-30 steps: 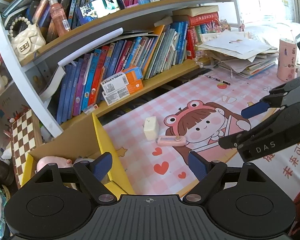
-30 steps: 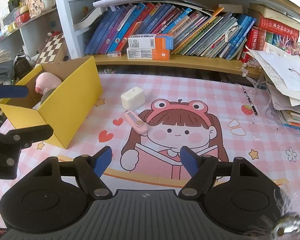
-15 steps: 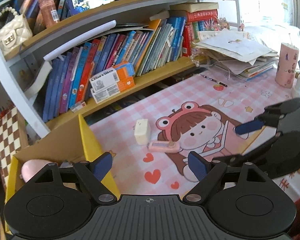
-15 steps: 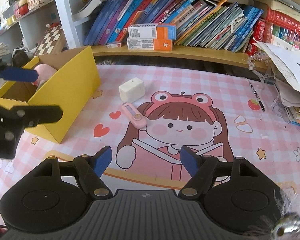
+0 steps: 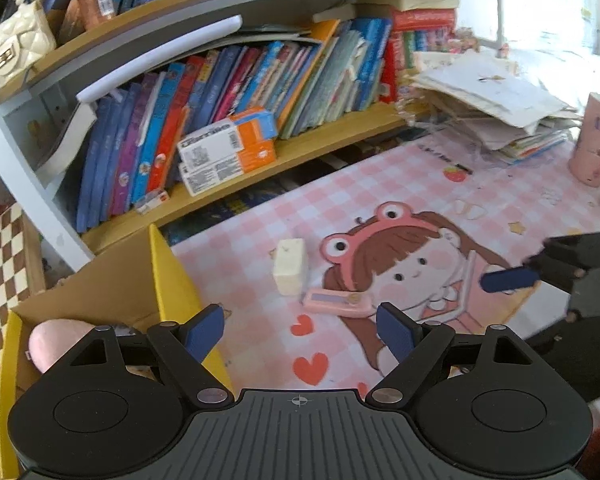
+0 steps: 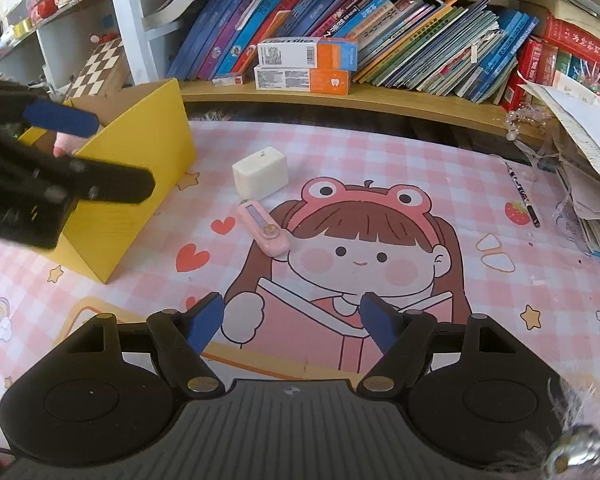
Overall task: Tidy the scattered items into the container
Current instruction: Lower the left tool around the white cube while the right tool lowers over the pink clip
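Note:
A cream block (image 5: 290, 266) (image 6: 261, 172) and a flat pink case (image 5: 335, 303) (image 6: 265, 230) lie side by side on the pink cartoon mat. The yellow cardboard box (image 5: 176, 292) (image 6: 140, 168) stands to their left and holds a pink soft object (image 5: 54, 342). My left gripper (image 5: 300, 330) is open and empty, hovering near the box's right wall, just short of the pink case. My right gripper (image 6: 292, 326) is open and empty above the mat's front, well short of both items. Each gripper shows in the other's view.
A bookshelf (image 6: 380, 100) full of books and orange-white cartons (image 5: 228, 148) runs along the back. A paper stack (image 5: 492, 112) and a pink cup (image 5: 594, 146) stand at the right. A pencil (image 6: 522, 196) lies on the mat. A checkerboard (image 5: 4, 264) sits at the left.
My left gripper has swung right and forward, bringing the block and pink case closer and more central. My right gripper has moved forward toward them. Both stay open.

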